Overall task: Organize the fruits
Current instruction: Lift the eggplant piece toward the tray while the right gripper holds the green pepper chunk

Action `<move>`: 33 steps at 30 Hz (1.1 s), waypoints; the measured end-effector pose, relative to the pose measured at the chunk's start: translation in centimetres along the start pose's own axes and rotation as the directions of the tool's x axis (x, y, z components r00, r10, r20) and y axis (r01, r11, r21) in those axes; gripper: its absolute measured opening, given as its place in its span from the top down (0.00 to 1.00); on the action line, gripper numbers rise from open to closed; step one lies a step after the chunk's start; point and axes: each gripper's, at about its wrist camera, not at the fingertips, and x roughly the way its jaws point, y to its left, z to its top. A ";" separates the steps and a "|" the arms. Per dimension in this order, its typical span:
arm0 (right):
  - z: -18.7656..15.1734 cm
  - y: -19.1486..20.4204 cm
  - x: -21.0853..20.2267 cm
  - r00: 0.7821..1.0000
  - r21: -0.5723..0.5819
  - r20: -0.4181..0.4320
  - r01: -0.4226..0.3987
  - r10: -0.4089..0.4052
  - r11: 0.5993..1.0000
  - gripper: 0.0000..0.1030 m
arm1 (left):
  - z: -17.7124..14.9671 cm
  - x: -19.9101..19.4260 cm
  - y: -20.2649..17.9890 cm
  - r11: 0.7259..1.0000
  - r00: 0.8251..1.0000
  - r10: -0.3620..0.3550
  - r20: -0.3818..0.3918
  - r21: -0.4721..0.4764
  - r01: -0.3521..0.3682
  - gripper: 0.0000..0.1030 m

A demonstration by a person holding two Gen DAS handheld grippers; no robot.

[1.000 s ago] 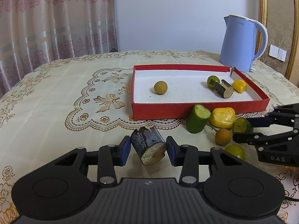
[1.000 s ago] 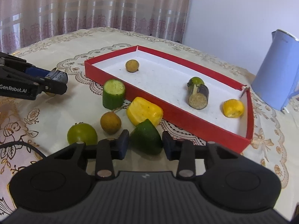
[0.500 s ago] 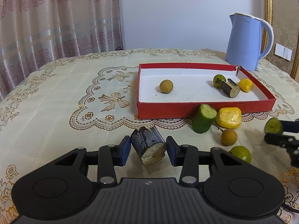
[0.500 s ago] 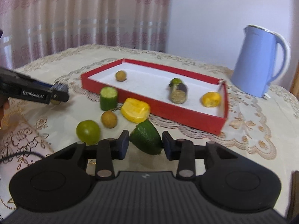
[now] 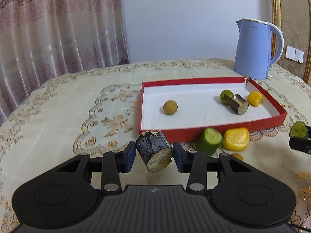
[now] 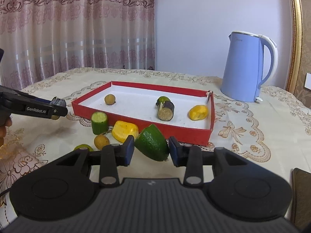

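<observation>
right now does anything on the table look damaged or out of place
The red tray's far right corner is split, with a torn flap sticking up. Several pieces lie loose on the tablecloth outside the tray: a cucumber chunk, a yellow piece, a small brown fruit and a green fruit.

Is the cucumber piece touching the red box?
Apart. In the right wrist view, tablecloth shows between the cucumber piece and the red box wall.
</observation>
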 end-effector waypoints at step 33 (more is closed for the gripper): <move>-0.2 -0.9 -0.4 1.000 0.032 0.017 -0.012 0.012 0.999 0.65 | 5.4 7.8 -3.4 0.990 0.994 0.104 -0.018 0.097 -0.102 0.61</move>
